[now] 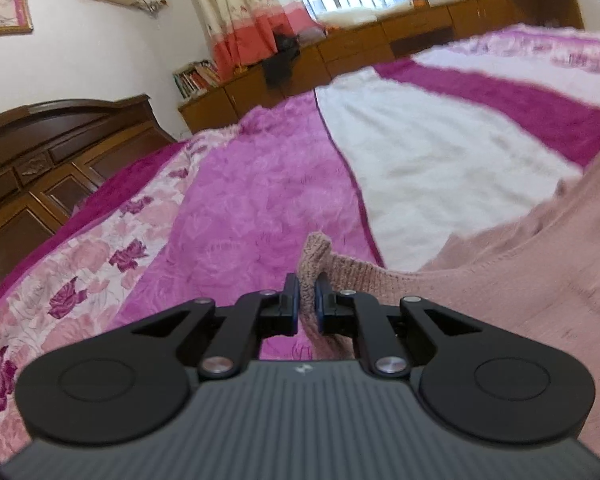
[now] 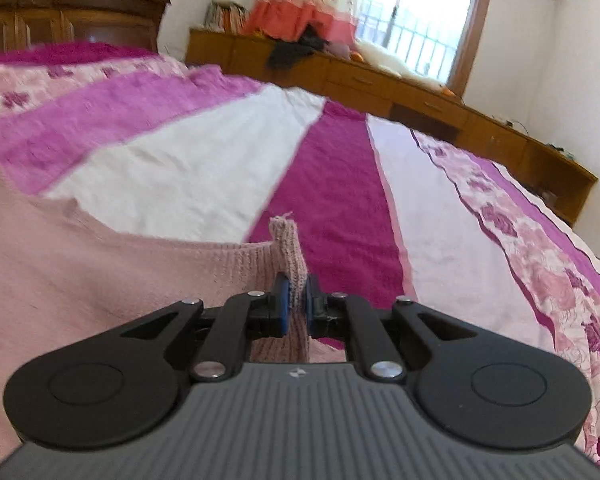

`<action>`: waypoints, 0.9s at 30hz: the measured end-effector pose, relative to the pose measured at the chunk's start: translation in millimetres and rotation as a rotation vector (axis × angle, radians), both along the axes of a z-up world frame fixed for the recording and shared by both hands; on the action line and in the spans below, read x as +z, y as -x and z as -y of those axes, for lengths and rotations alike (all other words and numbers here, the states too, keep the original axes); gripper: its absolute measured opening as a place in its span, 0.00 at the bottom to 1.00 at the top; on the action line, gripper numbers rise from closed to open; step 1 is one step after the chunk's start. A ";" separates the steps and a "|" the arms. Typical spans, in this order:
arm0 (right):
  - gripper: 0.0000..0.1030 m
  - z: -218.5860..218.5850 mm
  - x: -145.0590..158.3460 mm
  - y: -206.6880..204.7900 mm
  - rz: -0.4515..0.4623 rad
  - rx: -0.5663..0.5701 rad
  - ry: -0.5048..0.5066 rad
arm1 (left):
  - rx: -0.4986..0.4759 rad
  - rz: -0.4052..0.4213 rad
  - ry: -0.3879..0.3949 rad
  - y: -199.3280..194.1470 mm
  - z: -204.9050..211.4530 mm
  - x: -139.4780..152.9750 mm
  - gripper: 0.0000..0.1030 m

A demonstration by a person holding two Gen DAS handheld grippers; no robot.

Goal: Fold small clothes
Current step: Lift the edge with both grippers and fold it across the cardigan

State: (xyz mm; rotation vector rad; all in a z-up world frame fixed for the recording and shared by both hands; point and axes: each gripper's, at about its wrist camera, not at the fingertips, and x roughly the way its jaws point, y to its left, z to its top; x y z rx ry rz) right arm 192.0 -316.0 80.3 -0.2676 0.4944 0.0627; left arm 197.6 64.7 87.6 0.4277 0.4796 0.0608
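Note:
A pale pink knit garment [image 1: 520,280] hangs stretched between my two grippers above the bed. My left gripper [image 1: 307,296] is shut on one ribbed corner of it; the cloth runs off to the right in the left wrist view. My right gripper [image 2: 295,298] is shut on the other ribbed corner, and the garment [image 2: 80,272] spreads to the left in the right wrist view. A small tab of knit sticks up above each pair of jaws. The lower part of the garment is hidden below both views.
A bed with a pink, magenta and white striped floral blanket [image 1: 240,184] [image 2: 340,184] lies under the garment. A dark wooden headboard [image 1: 40,152] stands at the left. Low wooden cabinets [image 2: 420,96] run under the window beyond the bed.

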 end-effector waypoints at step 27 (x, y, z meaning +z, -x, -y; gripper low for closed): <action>0.16 56.7 1.2 66.5 -0.135 -0.106 -0.386 | 0.059 -0.150 0.253 32.7 -64.1 11.0 0.13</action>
